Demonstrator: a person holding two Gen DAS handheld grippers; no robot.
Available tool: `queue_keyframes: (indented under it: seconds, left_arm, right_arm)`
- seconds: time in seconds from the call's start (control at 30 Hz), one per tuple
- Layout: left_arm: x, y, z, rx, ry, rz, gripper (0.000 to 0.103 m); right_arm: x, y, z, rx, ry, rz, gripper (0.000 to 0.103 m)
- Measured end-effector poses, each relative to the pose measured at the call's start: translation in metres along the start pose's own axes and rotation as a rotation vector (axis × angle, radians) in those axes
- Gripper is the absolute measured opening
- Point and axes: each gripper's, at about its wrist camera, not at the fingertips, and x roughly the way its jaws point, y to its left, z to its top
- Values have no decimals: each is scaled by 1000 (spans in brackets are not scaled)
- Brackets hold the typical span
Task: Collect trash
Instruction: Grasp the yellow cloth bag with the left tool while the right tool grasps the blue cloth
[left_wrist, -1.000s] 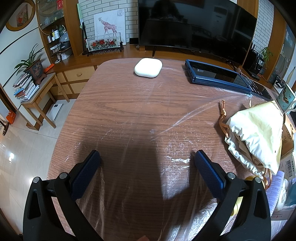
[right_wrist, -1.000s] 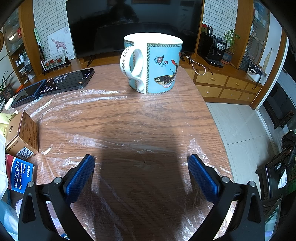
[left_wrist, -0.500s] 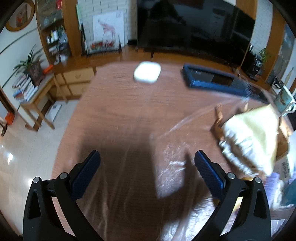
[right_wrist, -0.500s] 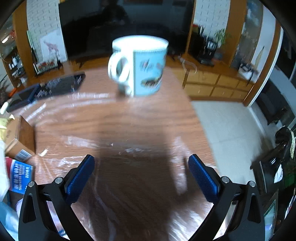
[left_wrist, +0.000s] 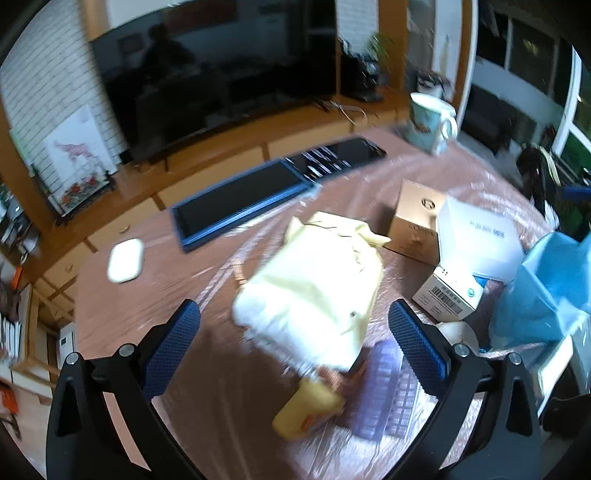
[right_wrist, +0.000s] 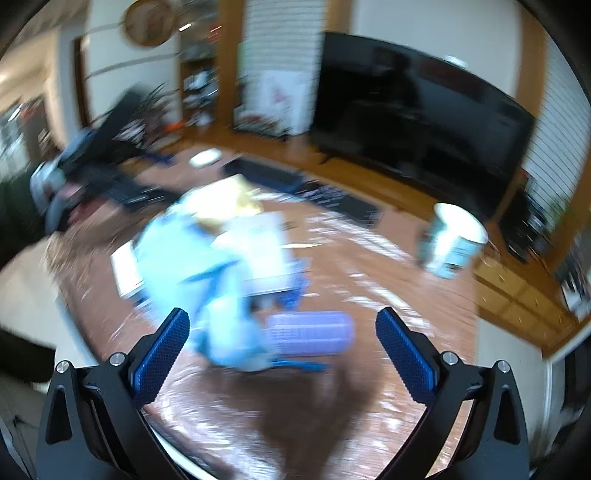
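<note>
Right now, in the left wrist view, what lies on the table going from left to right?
White case → blue-framed tablet → pale yellow bag → brown carton → white box → blue plastic bag.

Wood-grain tabletop (left_wrist: 155, 295) under glossy crinkled clear plastic film; pale yellow cloth bag (left_wrist: 317, 280) matt; cardboard boxes (left_wrist: 417, 218) matt; tool pads (left_wrist: 417, 343) textured blue rubber.

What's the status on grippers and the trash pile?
Left gripper open, empty, pointed at pale yellow bag. Right gripper open, empty, facing purple blister pack. Boxes and mug sit beyond; right view blurred.
</note>
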Motion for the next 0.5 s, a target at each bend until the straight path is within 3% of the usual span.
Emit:
queue_keyframes:
  seconds: [0.07, 0.4, 0.5]
  left_arm:
    - [13, -3, 5, 2, 27, -37, 102]
    - [61, -2, 18, -12, 119, -48, 102]
    - [61, -3, 15, 0, 121, -56, 101]
  right_arm:
    - [12, 11, 3, -23, 13, 25, 99]
    - [58, 11, 19, 106, 47, 164, 99]
    - [67, 6, 16, 159, 58, 251, 87]
